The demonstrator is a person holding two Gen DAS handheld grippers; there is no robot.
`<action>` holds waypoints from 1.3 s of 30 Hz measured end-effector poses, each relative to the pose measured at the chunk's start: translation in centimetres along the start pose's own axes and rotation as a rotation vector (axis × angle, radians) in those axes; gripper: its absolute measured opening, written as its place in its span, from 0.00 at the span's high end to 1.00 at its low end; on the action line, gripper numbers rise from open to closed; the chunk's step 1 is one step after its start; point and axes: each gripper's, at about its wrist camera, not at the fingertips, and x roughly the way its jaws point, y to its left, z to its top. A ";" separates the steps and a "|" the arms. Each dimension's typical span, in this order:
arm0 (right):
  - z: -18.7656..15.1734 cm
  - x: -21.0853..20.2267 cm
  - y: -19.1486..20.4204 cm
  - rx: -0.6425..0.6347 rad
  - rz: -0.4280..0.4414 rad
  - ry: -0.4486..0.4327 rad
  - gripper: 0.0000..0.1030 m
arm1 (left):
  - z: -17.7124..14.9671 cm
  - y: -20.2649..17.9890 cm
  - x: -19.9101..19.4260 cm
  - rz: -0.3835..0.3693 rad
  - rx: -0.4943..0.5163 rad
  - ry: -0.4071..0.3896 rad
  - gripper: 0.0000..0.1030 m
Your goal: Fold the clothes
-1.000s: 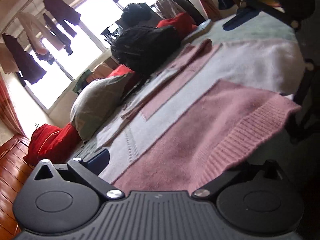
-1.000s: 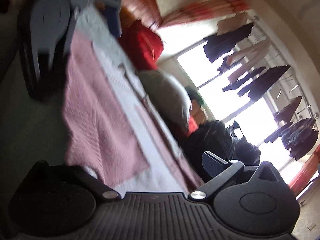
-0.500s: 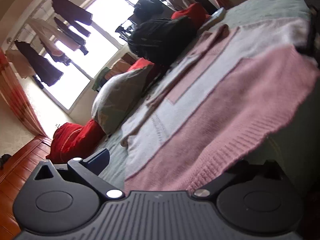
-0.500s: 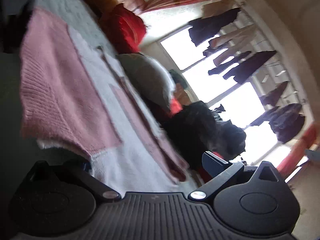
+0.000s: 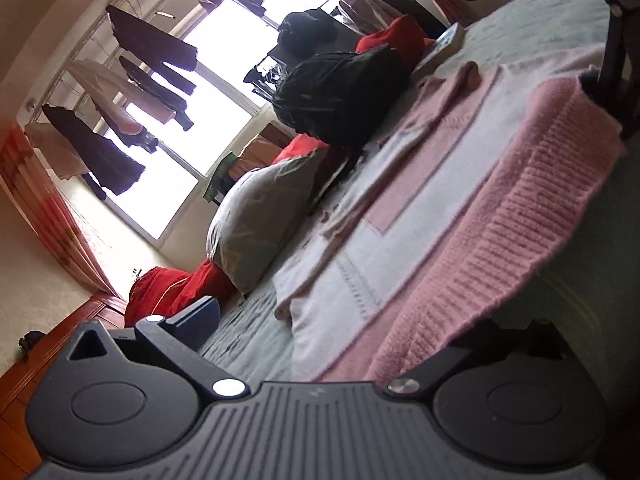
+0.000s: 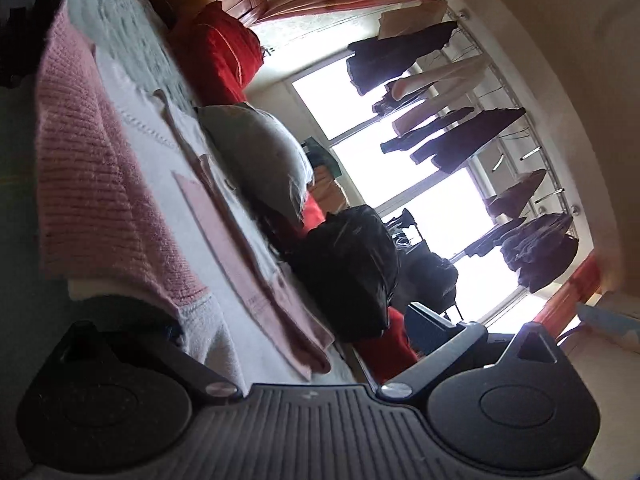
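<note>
My left tongs (image 5: pixel 352 332) and right tongs (image 6: pixel 280 332) both stand apart, each with one finger tucked under the ribbed hem of the pink-and-white sweater (image 5: pixel 460 184) spread across the green bedspread (image 5: pixel 248 332), pillow (image 5: pixel 260 216) and black bag (image 5: pixel 344 96) beyond.

A lived-in home bedroom.
A bed (image 5: pixel 532 28) with a pillow (image 5: pixel 260 220) by the far window (image 5: pixel 224 84), where clothes (image 5: pixel 132 80) hang on a drying rack.
</note>
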 end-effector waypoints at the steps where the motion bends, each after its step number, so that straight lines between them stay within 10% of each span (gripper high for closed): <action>1: 0.1 0.2 -0.1 -0.002 -0.003 0.001 0.00 | 0.2 0.4 0.2 -0.002 -0.006 -0.001 0.00; 39: 3.9 19.4 -5.6 0.000 -0.031 0.026 0.00 | 6.7 7.1 20.1 0.037 -0.008 -0.046 0.00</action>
